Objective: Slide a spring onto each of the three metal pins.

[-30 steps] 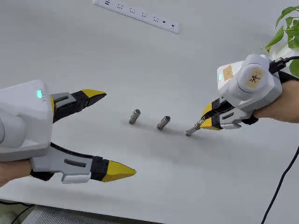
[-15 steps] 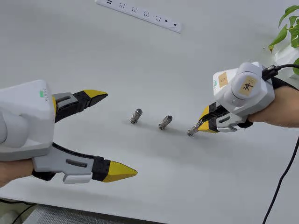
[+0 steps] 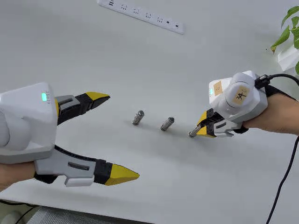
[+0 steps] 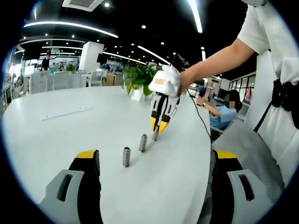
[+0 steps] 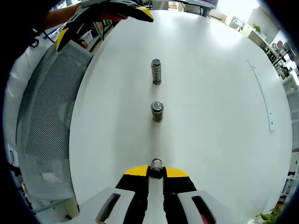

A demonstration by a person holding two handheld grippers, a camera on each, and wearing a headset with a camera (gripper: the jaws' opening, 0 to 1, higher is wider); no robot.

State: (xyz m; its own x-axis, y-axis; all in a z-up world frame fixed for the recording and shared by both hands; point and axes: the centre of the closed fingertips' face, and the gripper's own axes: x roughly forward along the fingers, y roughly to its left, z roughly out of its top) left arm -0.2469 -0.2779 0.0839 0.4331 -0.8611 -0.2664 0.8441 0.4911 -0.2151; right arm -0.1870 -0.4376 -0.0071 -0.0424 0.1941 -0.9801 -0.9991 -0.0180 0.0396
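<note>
The right gripper view shows the right claw [image 5: 156,176] pinching a spring [image 5: 157,166] end-on; the left claw [image 3: 123,136] is spread wide.

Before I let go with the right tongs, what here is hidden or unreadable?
Third spring: head view, upper end covered by the right gripper's tongs; right gripper view is end-on, so seating depth is unclear.
Power strip: left end clipped by the head view's top edge.
Plant: cut by its right edge.

Three metal pins [image 3: 138,117], three springs [image 3: 167,123], two claws (left claw [image 3: 122,136], right claw [image 3: 202,127]), one power strip [image 3: 145,16], one plant [image 3: 290,16], one table [image 3: 93,56].
</note>
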